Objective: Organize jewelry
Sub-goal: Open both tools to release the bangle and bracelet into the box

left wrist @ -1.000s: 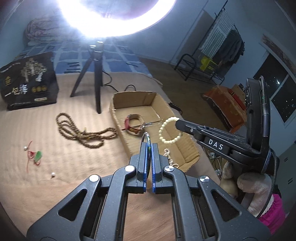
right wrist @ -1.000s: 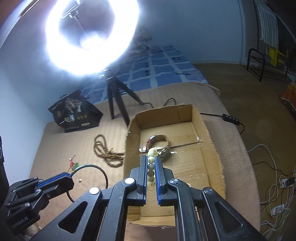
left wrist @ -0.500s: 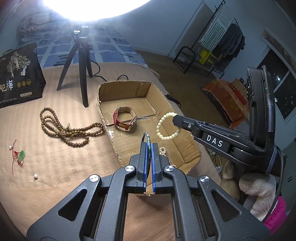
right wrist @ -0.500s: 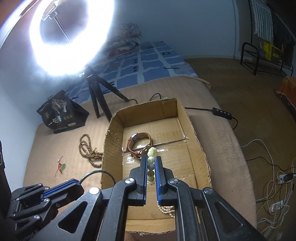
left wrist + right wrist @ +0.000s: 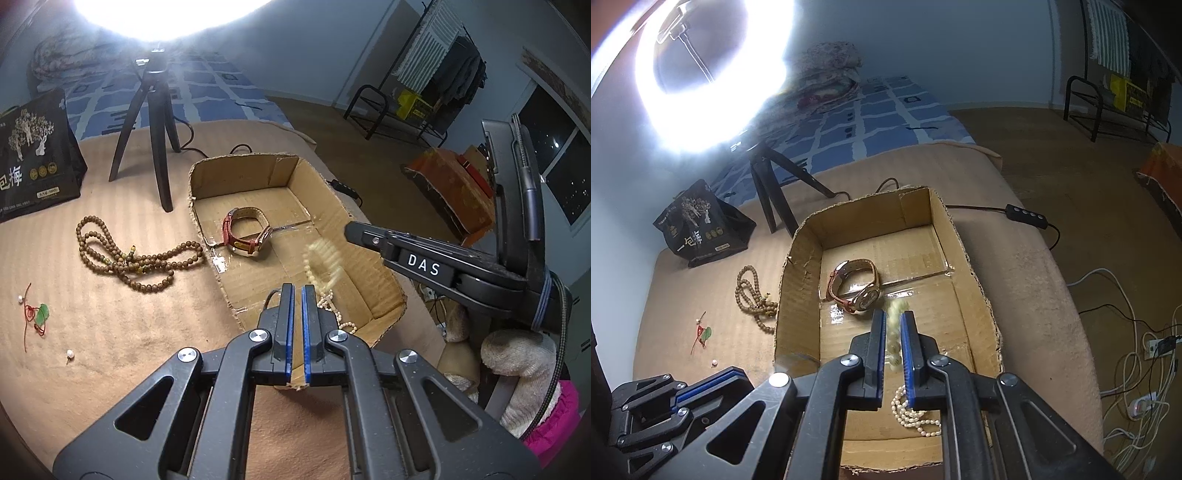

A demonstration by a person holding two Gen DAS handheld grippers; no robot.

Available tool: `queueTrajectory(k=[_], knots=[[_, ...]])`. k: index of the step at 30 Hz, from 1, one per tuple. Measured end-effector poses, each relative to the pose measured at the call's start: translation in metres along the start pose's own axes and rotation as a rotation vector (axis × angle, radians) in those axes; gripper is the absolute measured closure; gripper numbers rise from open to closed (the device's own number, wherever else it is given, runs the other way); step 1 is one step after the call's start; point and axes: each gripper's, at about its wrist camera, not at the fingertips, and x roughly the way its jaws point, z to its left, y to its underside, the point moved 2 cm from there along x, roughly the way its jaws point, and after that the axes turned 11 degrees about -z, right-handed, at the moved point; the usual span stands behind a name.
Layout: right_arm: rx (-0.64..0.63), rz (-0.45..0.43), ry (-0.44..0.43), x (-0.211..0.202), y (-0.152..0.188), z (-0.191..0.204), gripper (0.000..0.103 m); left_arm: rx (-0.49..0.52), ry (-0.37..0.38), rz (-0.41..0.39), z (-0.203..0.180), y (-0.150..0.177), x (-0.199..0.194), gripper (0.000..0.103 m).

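Observation:
A cardboard box (image 5: 207, 206) (image 5: 798, 280) lies on the tan bed and holds a red-strapped watch (image 5: 245, 230) (image 5: 855, 288) and a pearl string (image 5: 332, 306) (image 5: 912, 410). My right gripper (image 5: 893, 339) (image 5: 349, 230) is open over the box; a pale bead bracelet (image 5: 323, 264) (image 5: 895, 326) is blurred, falling between its fingers. My left gripper (image 5: 295, 295) has opened slightly above the box's near edge; a thin dark bangle (image 5: 271, 297) shows just left of its tips, apart from the pads.
On the bed left of the box lie a brown bead necklace (image 5: 125, 254) (image 5: 753, 299), a red cord with a green pendant (image 5: 37, 315) and loose pearls (image 5: 69, 354). A ring-light tripod (image 5: 155, 122) and a black bag (image 5: 33, 158) stand behind.
Both grippers moved forward over the box and opened. The right one let go of the pale bracelet, which is falling; the bangle has slipped from the left one's pads.

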Motion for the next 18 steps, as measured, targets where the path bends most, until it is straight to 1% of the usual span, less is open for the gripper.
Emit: queueTrajectory(k=[1,2,4,5,6,7,8,9,10,11,13,18], knots=[[-0.002,-0.005,0.000,-0.001,0.000,0.000,0.079,0.002,-0.001,0.002,0.000,0.000,0.000,0.102],[-0.007,-0.013,0.004,-0.002,-0.001,0.001,0.069,0.001,-0.002,0.005,0.000,0.000,0.000,0.102],[-0.016,-0.020,0.012,-0.003,-0.002,0.002,0.068,-0.006,-0.009,0.016,0.001,0.000,0.000,0.101],[-0.017,-0.022,0.014,-0.004,-0.002,0.003,0.063,-0.008,-0.011,0.021,0.002,0.000,0.001,0.100],[-0.016,-0.026,0.016,-0.004,-0.002,0.003,0.058,-0.008,-0.014,0.025,0.003,0.001,0.001,0.094],[-0.015,-0.032,0.020,-0.005,-0.003,0.003,0.047,-0.006,-0.018,0.025,0.004,0.001,0.000,0.081],[-0.013,-0.040,0.025,-0.006,-0.003,0.003,0.038,-0.001,-0.024,0.020,0.004,0.002,-0.001,0.073],[-0.012,-0.046,0.028,-0.006,-0.004,0.003,0.035,0.002,-0.028,0.014,0.005,0.002,-0.002,0.060],[-0.010,-0.052,0.028,-0.007,-0.005,0.002,0.030,0.005,-0.033,0.004,0.006,0.003,-0.004,0.056],[-0.007,-0.057,0.029,-0.007,-0.005,0.003,0.025,0.007,-0.039,0.000,0.007,0.003,-0.005,0.056],[-0.004,-0.066,0.033,-0.008,-0.006,0.003,0.018,0.005,-0.044,0.002,0.009,0.003,-0.007,0.056],[-0.012,-0.081,0.044,-0.011,-0.008,0.007,0.013,0.017,-0.064,-0.005,0.014,0.004,-0.013,0.055]])
